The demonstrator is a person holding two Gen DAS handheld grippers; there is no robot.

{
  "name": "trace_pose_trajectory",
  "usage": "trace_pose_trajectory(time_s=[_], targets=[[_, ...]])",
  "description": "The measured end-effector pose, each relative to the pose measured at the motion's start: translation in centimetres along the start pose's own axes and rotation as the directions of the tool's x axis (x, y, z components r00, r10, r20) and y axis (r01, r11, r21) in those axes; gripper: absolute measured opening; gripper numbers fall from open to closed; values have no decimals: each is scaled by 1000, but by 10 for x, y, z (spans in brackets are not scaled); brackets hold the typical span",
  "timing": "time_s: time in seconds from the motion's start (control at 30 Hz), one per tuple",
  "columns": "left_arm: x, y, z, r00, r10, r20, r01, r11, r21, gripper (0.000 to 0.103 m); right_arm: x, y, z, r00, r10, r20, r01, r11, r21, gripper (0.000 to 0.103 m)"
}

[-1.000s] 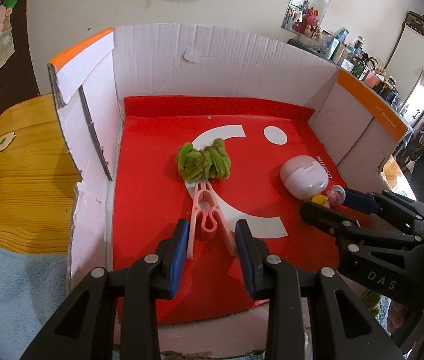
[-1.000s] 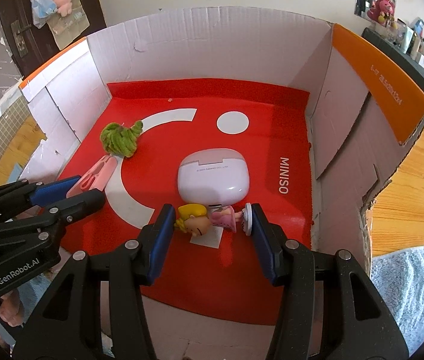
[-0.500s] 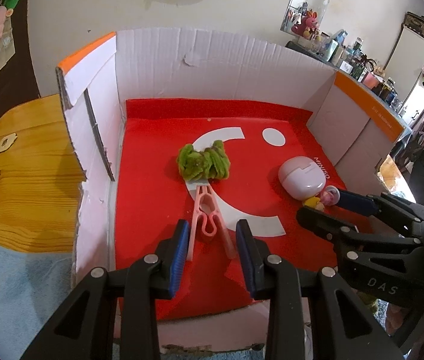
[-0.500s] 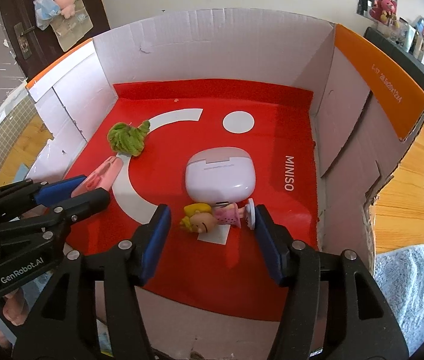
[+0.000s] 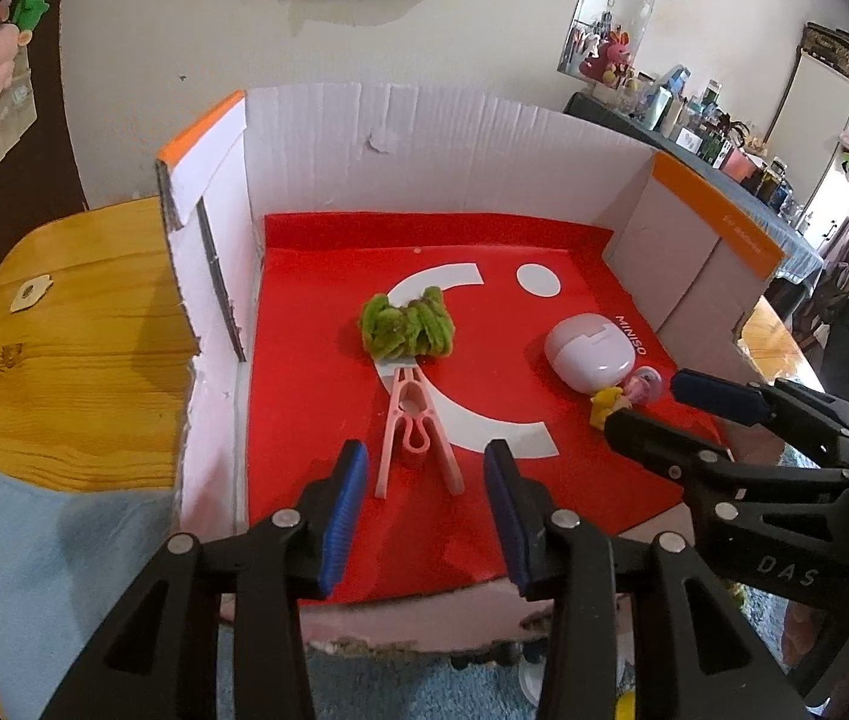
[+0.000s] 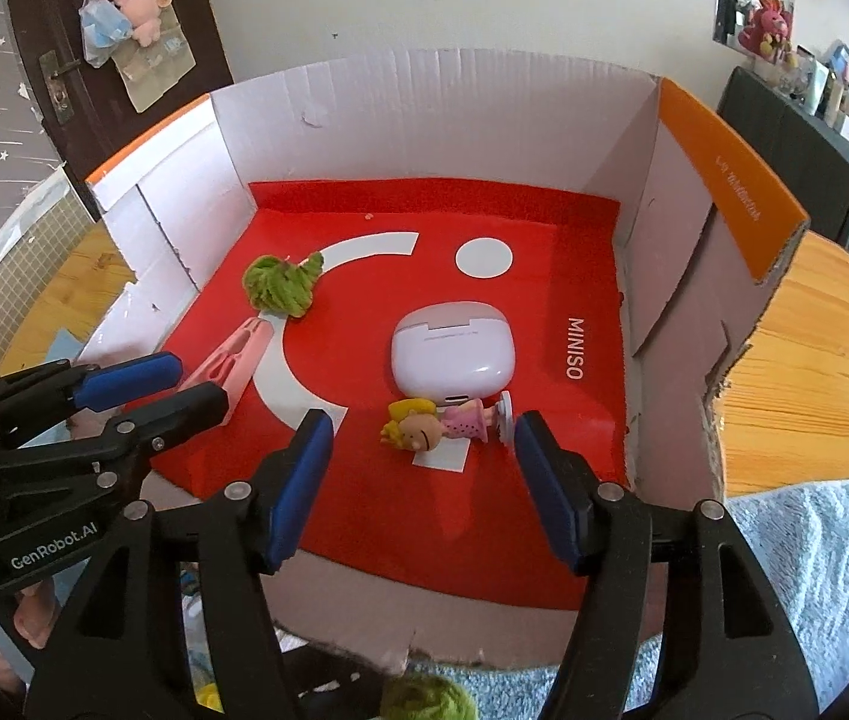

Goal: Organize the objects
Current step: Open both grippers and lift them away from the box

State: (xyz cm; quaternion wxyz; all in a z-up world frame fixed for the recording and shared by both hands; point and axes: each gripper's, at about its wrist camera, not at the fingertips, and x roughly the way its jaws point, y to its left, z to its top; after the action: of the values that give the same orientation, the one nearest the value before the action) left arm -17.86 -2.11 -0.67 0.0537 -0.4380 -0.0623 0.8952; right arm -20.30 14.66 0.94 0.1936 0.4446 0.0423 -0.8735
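Both jaws stand wide. The right gripper (image 6: 421,480) could bump the little yellow-haired doll (image 6: 439,425) into the smooth purple plastic case (image 6: 451,357) and miss.

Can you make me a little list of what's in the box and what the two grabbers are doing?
box: cardboard box, red mat inside
toys on mat: green fuzzy bundle, pink clothespin, white earbud case, small doll lying down
left gripper: open, lined up with the clothespin, not touching
right gripper: open, fingers either side of the doll, not gripping
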Motion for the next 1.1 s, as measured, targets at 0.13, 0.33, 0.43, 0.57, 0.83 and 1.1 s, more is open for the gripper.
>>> trace_pose_trajectory(time_s=[0.13,0.33,0.43,0.57,0.83,1.1], targets=[[-6,-1,-3,1000,3,9,-3,1000,-1,47,-7,4,-2,1000,1,15,-1,1000,-3,69],[-18,3,-8,999,29,38,-28,999,-17,61,-18,7,-6,1000,1,31,-1,1000,-5,70],[-22,5,-11,999,30,39,-29,999,-21,61,-24,9,-10,999,1,39,-1,1000,-4,73],[-25,5,-14,999,29,41,-28,999,-23,61,-29,10,-14,999,-1,46,1,1000,-3,74],[-39,4,-24,998,26,58,-25,999,-24,66,-43,12,-23,998,-4,66,5,1000,0,80],[-51,-1,-31,997,23,76,-22,1000,-21,71,-51,13,-32,997,-5,76,5,1000,2,85]])
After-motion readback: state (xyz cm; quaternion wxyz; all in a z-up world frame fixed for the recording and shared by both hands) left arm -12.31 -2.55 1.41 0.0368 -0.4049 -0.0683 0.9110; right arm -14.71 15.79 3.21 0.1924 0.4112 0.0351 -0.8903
